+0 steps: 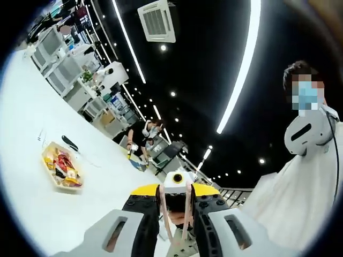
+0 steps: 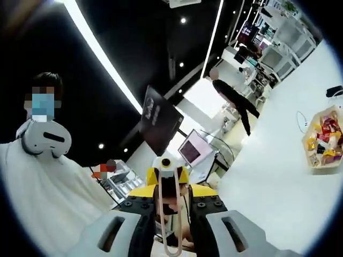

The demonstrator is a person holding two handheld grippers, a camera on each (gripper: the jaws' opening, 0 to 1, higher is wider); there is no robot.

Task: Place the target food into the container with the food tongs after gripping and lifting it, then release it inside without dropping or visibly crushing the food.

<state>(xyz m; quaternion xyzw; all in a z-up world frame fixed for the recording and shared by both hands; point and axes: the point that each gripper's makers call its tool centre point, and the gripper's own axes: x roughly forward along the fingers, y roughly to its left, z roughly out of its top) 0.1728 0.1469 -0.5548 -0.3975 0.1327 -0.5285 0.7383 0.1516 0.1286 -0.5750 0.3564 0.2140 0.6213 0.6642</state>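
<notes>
Nearest in the left gripper view, the left gripper (image 1: 174,225) rises from the bottom edge, its grey and black jaws drawn close on a pair of pale food tongs (image 1: 176,211) that stand between them. Past the tips sits a yellow and white gripper body with a round lens. Out on the white table (image 1: 32,139) to the left lies a yellow tray (image 1: 61,166) holding red, orange and dark pieces of food (image 1: 64,163), well apart from the jaws; a dark object (image 1: 69,143) lies just beyond the tray. A person in a white top (image 1: 300,182) stands at the right, and further back two people bend at the table's far edge before grey cabinets.

In the right gripper view, the right gripper (image 2: 172,230) likewise clamps a loop of pale tongs (image 2: 171,214) between near-closed jaws. The tray (image 2: 323,138) with its food (image 2: 326,134) lies far off at the right edge of the table (image 2: 268,176). A person in white (image 2: 43,187) stands at the left, and another in black (image 2: 233,96) walks in the distance.
</notes>
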